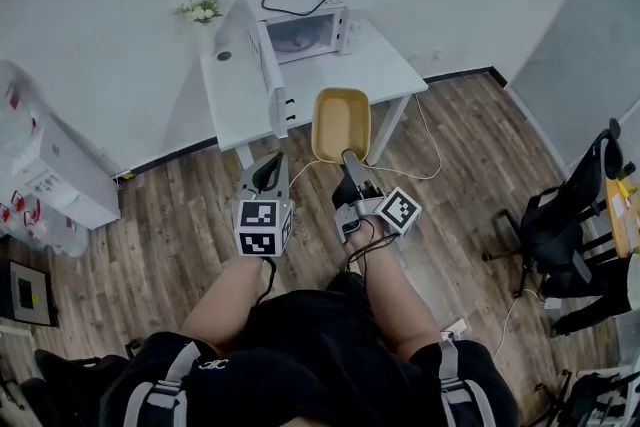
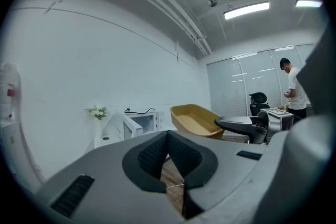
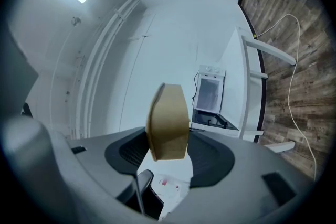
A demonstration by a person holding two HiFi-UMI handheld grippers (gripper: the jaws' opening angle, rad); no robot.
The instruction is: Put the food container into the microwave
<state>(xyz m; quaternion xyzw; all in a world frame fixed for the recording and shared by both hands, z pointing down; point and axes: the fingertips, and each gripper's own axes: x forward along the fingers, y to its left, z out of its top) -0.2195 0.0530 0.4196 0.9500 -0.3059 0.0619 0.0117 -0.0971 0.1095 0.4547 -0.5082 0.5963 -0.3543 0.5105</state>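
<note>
A tan, empty food container (image 1: 341, 122) hangs in the air in front of the white table (image 1: 385, 65); my right gripper (image 1: 352, 161) is shut on its near rim. In the right gripper view the container (image 3: 168, 123) stands edge-on between the pads. The white microwave (image 1: 300, 33) stands at the back of the table with its door (image 1: 263, 65) swung wide open toward me; its cavity shows in the right gripper view, microwave (image 3: 210, 97). My left gripper (image 1: 268, 173) is held beside the right one, jaws shut with nothing in them; from it the container (image 2: 197, 119) and microwave (image 2: 139, 123) show ahead.
A small pot of white flowers (image 1: 202, 11) sits at the table's back left. A white cable (image 1: 425, 150) trails over the wooden floor under the table. White cabinets (image 1: 45, 175) stand at left, black office chairs (image 1: 560, 225) at right. A person (image 2: 294, 93) stands far off.
</note>
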